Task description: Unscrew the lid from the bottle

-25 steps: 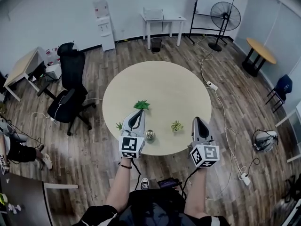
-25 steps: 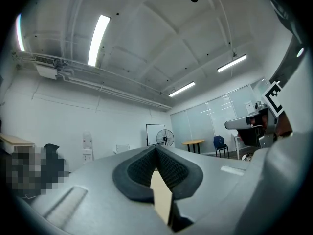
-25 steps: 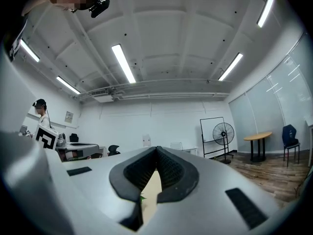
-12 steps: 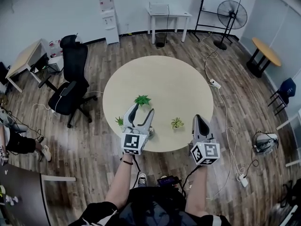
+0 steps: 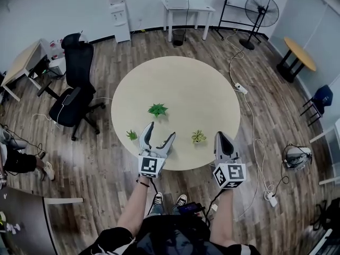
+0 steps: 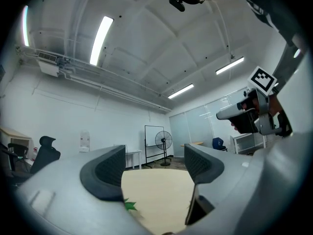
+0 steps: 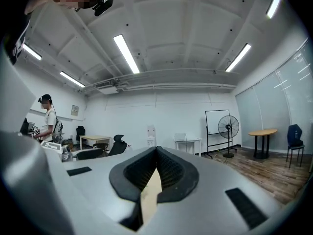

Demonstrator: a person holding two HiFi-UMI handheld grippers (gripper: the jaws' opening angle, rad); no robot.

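Observation:
In the head view my left gripper [image 5: 159, 132] hovers over the near edge of the round beige table [image 5: 180, 81]. Its jaws stand wide and are opening, with nothing between them. The left gripper view shows the same gripper [image 6: 154, 168], with only bare tabletop and a green leaf [image 6: 129, 205] in the gap. My right gripper [image 5: 219, 137] is at the table's near right edge, shut and empty; the right gripper view shows its pads [image 7: 168, 173] pressed together. No bottle or lid shows in any frame now.
Three small green plants stand on the table: one mid-table [image 5: 158, 109], one at the near left [image 5: 132, 135], one between the grippers [image 5: 198, 136]. A black office chair [image 5: 74, 97] is to the left, and a cable with a power strip [image 5: 237, 88] lies to the right.
My left gripper's jaws went from shut to wide apart. A small metallic object beside the left gripper one second ago no longer shows. The right gripper barely moved.

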